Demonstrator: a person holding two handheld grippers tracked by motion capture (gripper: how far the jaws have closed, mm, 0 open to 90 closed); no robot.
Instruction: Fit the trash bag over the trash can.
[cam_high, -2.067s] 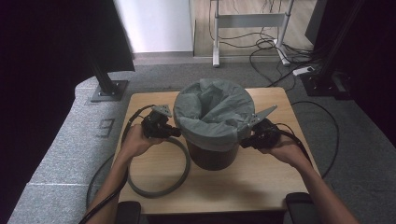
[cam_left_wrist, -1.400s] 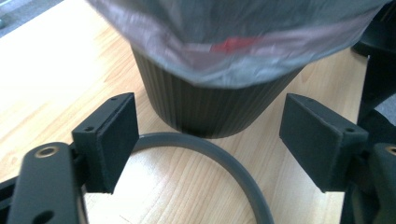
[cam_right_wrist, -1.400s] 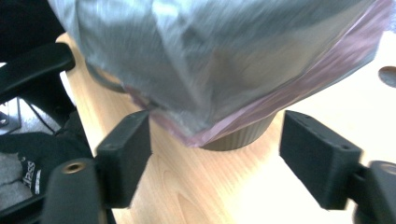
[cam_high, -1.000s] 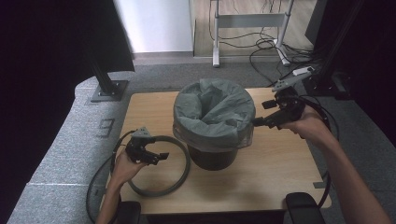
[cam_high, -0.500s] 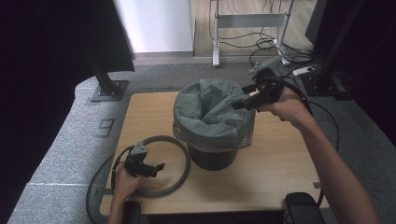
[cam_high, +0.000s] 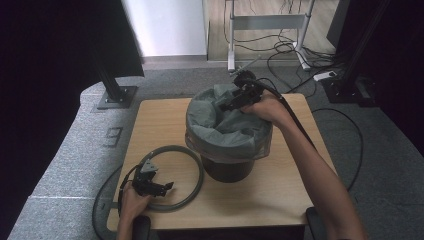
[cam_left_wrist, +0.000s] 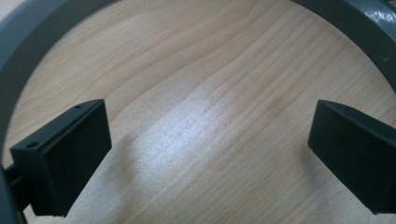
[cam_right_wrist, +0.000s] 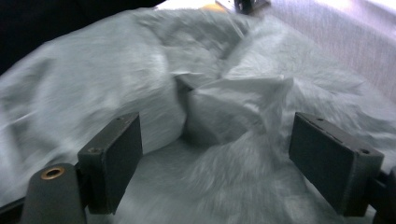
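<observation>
At about 8 o'clock on the counter (cam_high: 165, 120), the left hand-held gripper (cam_high: 162, 187) rests inside the grey ring (cam_high: 195, 165), jaws wide apart and empty. The right hand-held gripper (cam_high: 226, 105) hovers wide open at the bin's (cam_high: 227, 170) 12 o'clock rim, over the crumpled grey bag (cam_high: 235, 132); the folds are blurred.

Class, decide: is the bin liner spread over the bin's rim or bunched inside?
Spread: the grey liner folds over the black bin rim all round, its skirt hanging outside.
</observation>
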